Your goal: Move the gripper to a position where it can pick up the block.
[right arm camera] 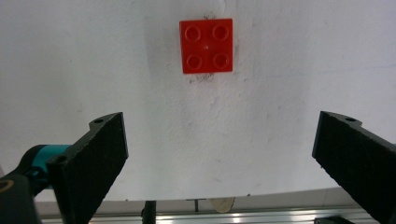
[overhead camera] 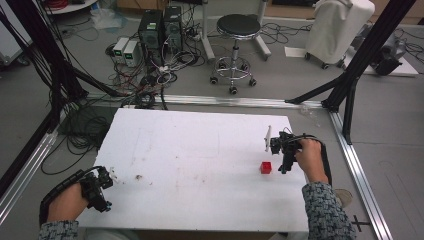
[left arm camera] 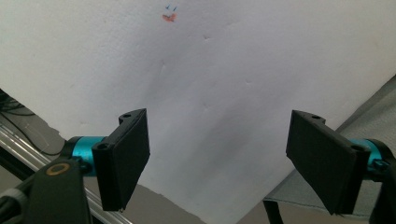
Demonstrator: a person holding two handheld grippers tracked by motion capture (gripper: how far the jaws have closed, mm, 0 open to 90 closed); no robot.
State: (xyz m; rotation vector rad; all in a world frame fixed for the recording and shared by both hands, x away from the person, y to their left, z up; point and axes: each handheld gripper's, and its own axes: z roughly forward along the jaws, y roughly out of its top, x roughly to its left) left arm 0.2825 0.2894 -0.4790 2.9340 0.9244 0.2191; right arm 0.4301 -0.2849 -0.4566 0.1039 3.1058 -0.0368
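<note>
Lying ahead of the right gripper [right arm camera: 219, 158], whose jaws gape wide and empty, is a red brick [right arm camera: 207, 45].

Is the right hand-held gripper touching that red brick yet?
Apart. The right gripper view shows the red brick on the white table, with bare table between it and the open jaws.

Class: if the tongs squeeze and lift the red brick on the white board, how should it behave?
The red brick looks like moulded plastic, so probably stiff and light. Its flat, square sides should suit the open right tongs. Sitting flat on the white board, it likely slides rather than rolls.
</note>
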